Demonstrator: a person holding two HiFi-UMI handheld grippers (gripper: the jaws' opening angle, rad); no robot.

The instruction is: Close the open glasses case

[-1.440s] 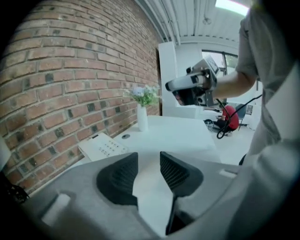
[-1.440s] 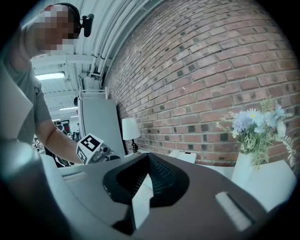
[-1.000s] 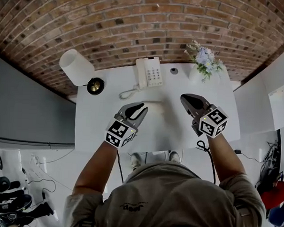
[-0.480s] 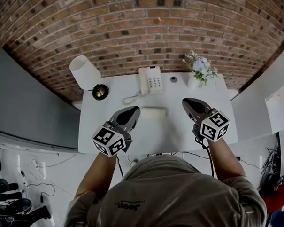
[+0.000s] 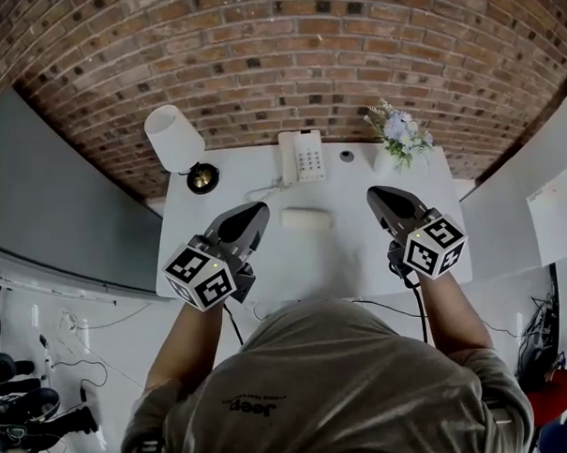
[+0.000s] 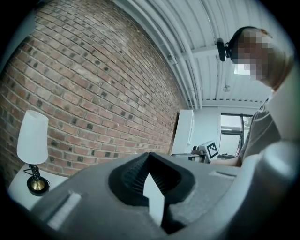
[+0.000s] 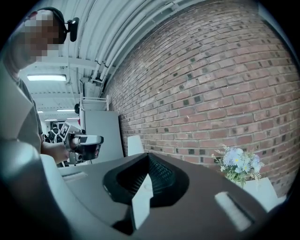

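Glasses case, pale, oblong and rounded, lies on the white desk between the two grippers, near a white telephone (too small here to tell whether its lid is up or down). Left gripper and right gripper hover on either side of it, jaws together on nothing, aimed at the brick wall. That fits an approach or a finished closing alike.
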